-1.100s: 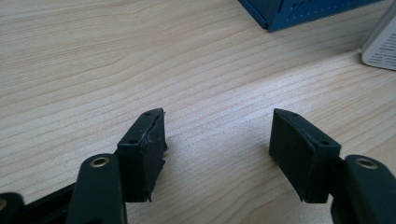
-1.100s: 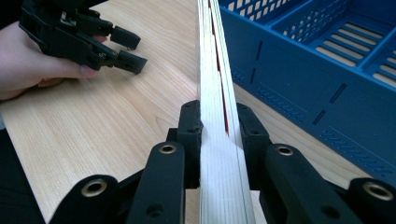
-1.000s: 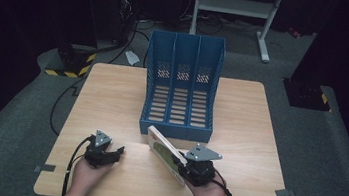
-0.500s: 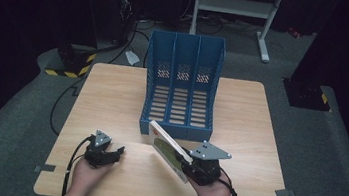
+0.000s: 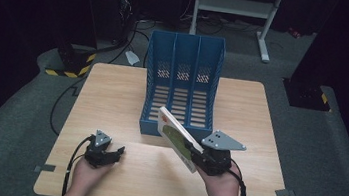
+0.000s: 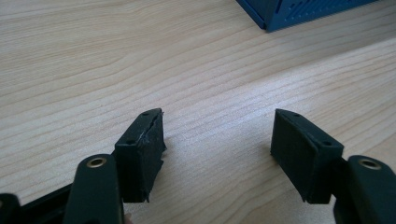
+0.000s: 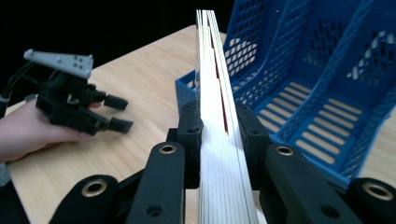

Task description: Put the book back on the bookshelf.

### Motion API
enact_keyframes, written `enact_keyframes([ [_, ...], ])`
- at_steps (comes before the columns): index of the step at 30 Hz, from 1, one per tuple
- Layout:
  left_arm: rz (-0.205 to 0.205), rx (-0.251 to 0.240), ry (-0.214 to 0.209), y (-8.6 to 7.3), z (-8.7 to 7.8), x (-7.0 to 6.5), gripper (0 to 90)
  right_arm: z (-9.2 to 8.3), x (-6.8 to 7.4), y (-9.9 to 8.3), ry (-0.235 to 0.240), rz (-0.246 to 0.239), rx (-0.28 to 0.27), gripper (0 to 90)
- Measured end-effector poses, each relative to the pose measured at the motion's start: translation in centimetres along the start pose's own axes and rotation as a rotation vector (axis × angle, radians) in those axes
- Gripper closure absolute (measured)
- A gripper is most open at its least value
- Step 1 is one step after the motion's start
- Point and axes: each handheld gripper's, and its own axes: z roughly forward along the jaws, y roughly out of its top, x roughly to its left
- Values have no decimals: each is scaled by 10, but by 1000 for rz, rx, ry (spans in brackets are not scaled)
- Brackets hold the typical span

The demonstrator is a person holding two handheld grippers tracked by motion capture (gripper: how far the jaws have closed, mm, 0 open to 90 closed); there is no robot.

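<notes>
A thin book (image 5: pixel 175 137) with a white and green cover hangs tilted above the table's front, its far end near the front lip of the blue three-slot file rack (image 5: pixel 183 81). My right gripper (image 5: pixel 195 152) is shut on the book's near end; in the right gripper view the book's page edge (image 7: pixel 215 116) rises between the two pads, with the rack (image 7: pixel 322 93) just beyond on the right. My left gripper (image 5: pixel 118 152) rests on the table at the front left, held by a hand, jaws open over bare wood (image 6: pixel 217 140) with nothing between them.
The wooden table (image 5: pixel 111 100) has bare surface left of the rack and along the front. A cable (image 5: pixel 61 104) trails off the table's left edge. Beyond the table stand a white metal frame (image 5: pixel 234 7) and dark equipment on the grey floor.
The right gripper has lifted the book off the table and carried it slightly toward the rack, tilting it more on edge. The left gripper has stayed where it was.
</notes>
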Motion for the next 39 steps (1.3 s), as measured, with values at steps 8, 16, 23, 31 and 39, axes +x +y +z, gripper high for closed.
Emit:
enact_keyframes([
  [8, 6, 2, -3, 0, 0, 0, 325, -8, -15, 12, -50, 15, -22, 755],
  [16, 6, 2, -5, 0, 0, 0, 318, -12, -33, 23, -120, 36, -41, 756],
  [23, 7, 2, -6, 0, 0, 0, 315, -10, -50, 31, -184, 54, -34, 756],
  [31, 7, 3, -6, 0, 0, 0, 312, -6, -66, 38, -247, 89, -42, 756],
  [39, 9, 3, -7, 0, 0, 0, 312, 3, -78, 46, -282, 122, -45, 756],
])
